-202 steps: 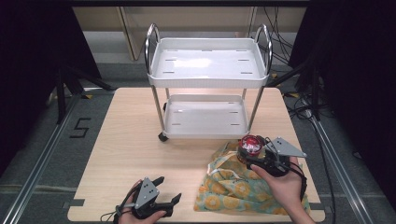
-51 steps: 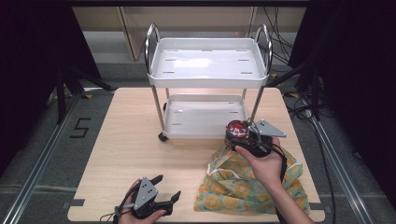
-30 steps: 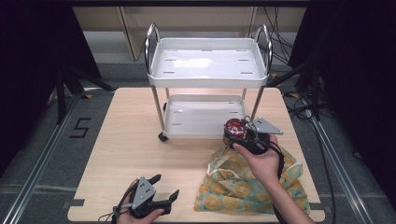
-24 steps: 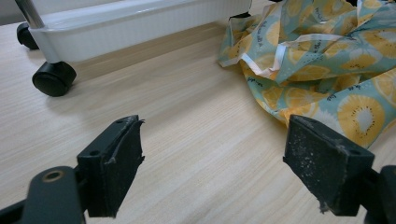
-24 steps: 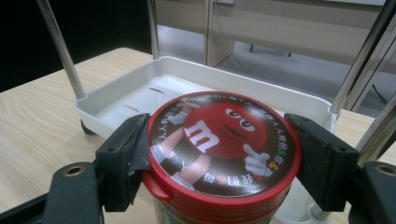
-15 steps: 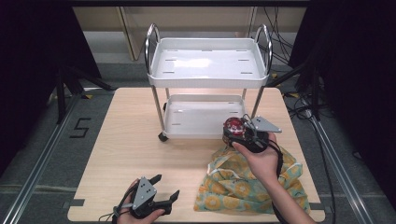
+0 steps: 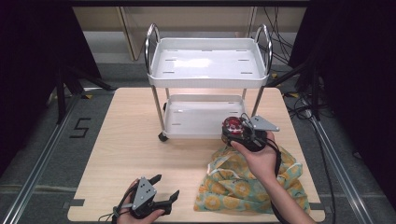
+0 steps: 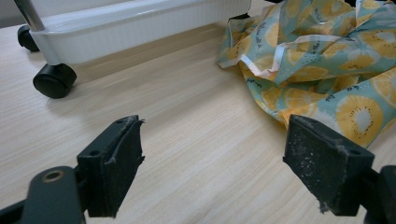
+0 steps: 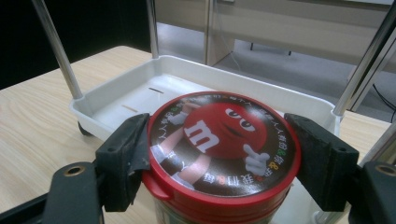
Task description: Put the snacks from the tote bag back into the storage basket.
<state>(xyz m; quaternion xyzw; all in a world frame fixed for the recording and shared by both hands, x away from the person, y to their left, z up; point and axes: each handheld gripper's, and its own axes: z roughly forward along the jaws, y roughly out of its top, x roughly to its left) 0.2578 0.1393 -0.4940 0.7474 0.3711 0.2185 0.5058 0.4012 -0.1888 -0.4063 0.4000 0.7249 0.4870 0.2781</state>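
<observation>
Over the cart's lower shelf: the right gripper (image 7: 235, 131) is holding a candy jar (image 7: 232, 126) at the near right corner of the cart, just beside the right front leg.
Right gripper: its two black jaws are pressing against opposite sides of the jar's red lid (image 9: 223, 140), so it is clamping the jar; the jar is staying upright between them, in the right gripper view.
Candy jar: a round container with a red lid that is showing a red cartoon candy character with a white "m"; its body below the lid is mostly running out of the picture.
Lower shelf (image 9: 140, 100): a white tray with slots, lying just behind and beneath the jar in the right gripper view; whether the jar is touching it I cannot tell.
Cart (image 7: 208, 60): a white two-tier trolley with chrome posts and black castors, standing on the far half of the wooden table (image 7: 126, 144).
Left gripper (image 7: 161, 189): resting low at the near edge of the table, well apart from the jar; its jaws are standing wide apart with nothing between them.
Cloth bag (image 7: 243, 186): a teal fabric printed with orange citrus slices, lying crumpled on the table under the person's right forearm, near the left gripper's right-hand jaw in the left gripper view.
Castor (image 8: 54, 80): sitting on the tabletop beyond the left gripper's jaws.
</observation>
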